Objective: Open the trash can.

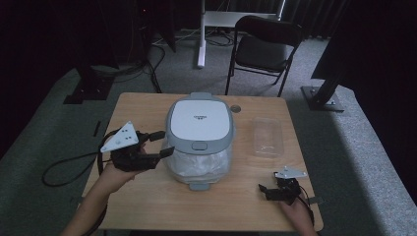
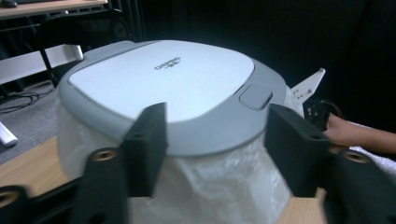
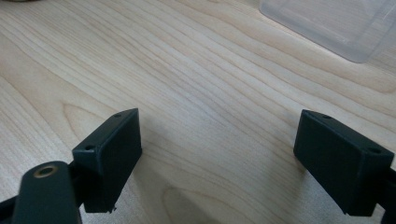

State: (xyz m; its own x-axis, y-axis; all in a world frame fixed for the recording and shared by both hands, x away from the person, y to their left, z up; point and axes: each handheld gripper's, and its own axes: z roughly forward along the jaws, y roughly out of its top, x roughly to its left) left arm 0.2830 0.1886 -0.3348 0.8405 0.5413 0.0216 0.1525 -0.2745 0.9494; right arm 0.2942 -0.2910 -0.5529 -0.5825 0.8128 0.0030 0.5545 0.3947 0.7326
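A small bin with a white and grey lid (image 1: 200, 118) and a white plastic liner (image 1: 196, 164) stands in the middle of the wooden table (image 1: 147, 206). My left gripper (image 1: 166, 142) is at the bin's left side, jaws apart, just short of the lid's rim. In the left gripper view the lid (image 2: 163, 79) and liner (image 2: 210, 182) lie beyond the left gripper (image 2: 217, 140), with no pad pressing on them. My right gripper (image 1: 264, 191) rests open near the front right corner; in its own view the right gripper (image 3: 219, 158) has bare wood between its jaws.
A clear plastic container (image 1: 268, 136) lies right of the bin, its corner seen as the container (image 3: 327, 23). A small round object (image 1: 236, 108) sits near the table's back edge. A black folding chair (image 1: 265, 46) stands behind the table.
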